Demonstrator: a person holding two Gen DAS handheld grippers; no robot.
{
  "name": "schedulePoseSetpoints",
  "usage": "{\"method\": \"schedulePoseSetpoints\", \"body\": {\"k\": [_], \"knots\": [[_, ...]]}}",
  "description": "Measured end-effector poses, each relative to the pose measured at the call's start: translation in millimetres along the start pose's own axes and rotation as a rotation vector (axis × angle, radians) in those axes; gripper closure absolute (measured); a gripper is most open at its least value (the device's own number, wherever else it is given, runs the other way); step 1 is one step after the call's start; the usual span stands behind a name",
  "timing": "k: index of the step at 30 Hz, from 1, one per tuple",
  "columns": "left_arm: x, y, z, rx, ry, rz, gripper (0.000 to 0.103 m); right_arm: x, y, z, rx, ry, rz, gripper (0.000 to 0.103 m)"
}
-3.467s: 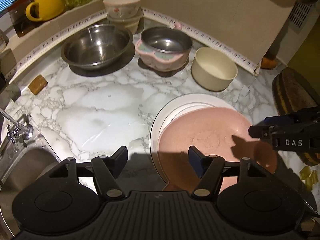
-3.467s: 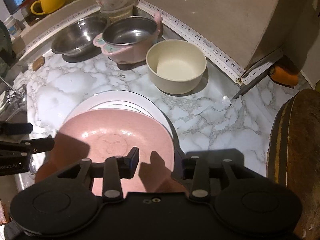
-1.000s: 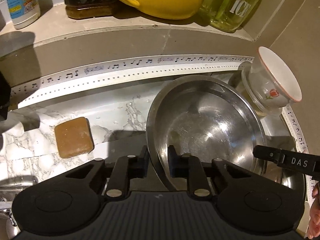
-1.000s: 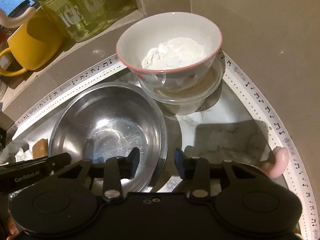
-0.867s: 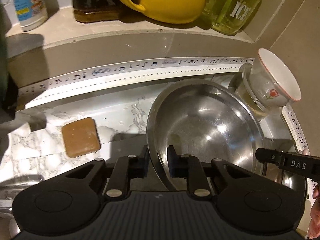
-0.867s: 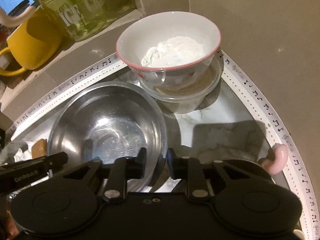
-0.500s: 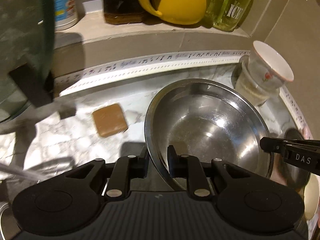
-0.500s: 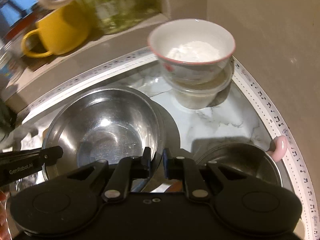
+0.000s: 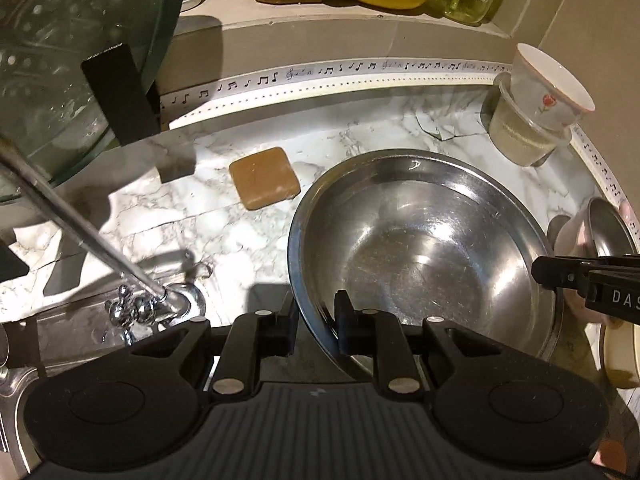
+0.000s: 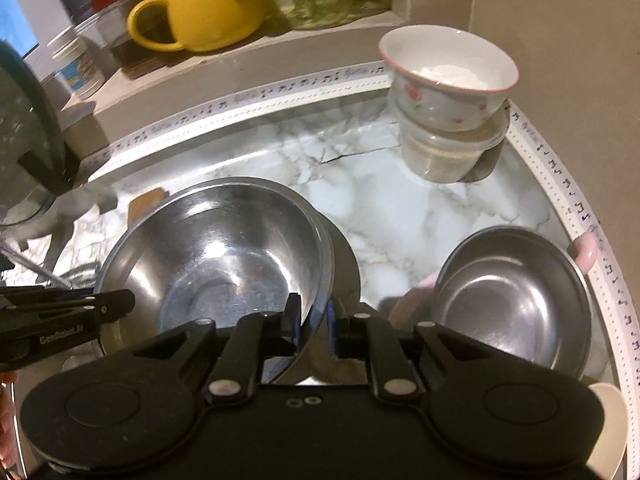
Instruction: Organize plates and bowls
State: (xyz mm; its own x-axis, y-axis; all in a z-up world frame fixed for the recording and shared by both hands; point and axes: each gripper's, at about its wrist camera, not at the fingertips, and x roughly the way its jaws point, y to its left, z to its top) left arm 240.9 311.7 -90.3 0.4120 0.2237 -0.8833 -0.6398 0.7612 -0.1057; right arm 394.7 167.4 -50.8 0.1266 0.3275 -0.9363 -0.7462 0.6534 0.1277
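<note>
A large steel bowl (image 9: 424,240) (image 10: 216,248) hangs tilted a little above the marble counter, held by both grippers. My left gripper (image 9: 316,320) is shut on its near left rim, one finger inside and one outside. My right gripper (image 10: 314,316) is shut on the opposite rim in the same way. A finger (image 9: 560,276) of the right gripper shows at the bowl's far side in the left wrist view. A small steel bowl (image 10: 516,296) sits in a pink holder to the right. A flowered white bowl (image 10: 448,80) rests on a plastic tub (image 10: 448,156) in the back corner.
A brown soap bar (image 9: 264,178) lies on the counter left of the bowl. The faucet (image 9: 152,304) and sink are at the near left, with a glass lid (image 9: 60,60) above. A yellow mug (image 10: 208,8) and jars stand on the ledge. A cream bowl (image 9: 618,356) is at the right edge.
The right jaws closed onto the steel bowl's rim. Both grippers then drew back from the wall with the bowl, toward the sink side; the faucet and glass lid came into view.
</note>
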Motion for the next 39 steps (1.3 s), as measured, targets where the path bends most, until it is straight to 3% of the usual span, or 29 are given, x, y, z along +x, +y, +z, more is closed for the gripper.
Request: {"method": "schedulePoseSetpoints", "body": {"k": [6,23,26,28,35,39], "knots": [[2.9,-1.3,-3.0,0.004,0.015,-0.004,0.085,4.1,3.2,-6.7,-0.008,0.022,-0.006,0.088],[-4.2,-5.4,-9.3,0.029,0.059,-0.018,0.081,-5.5,-2.3,-13.4,0.016,0.042,0.023,0.066],[-9.7,-5.3,-10.7,0.045,0.054,-0.002,0.062,-14.2,-1.0,-14.8,0.013,0.03,0.037,0.063],[-15.7,-3.1,-12.3,0.046,0.037,-0.007,0.038,-22.0,-1.2,-15.4,0.015,0.022,0.052,0.062],[-43.0,-0.4,-12.9,0.061,-0.003,-0.052,0.036,-54.1,-6.4,-15.4,0.007,-0.017,0.07,0.055],[-67.9,-9.2,-11.8,0.094,-0.08,-0.075,0.036,-74.3,-14.7,-16.7,0.014,-0.044,0.068,0.05]]}}
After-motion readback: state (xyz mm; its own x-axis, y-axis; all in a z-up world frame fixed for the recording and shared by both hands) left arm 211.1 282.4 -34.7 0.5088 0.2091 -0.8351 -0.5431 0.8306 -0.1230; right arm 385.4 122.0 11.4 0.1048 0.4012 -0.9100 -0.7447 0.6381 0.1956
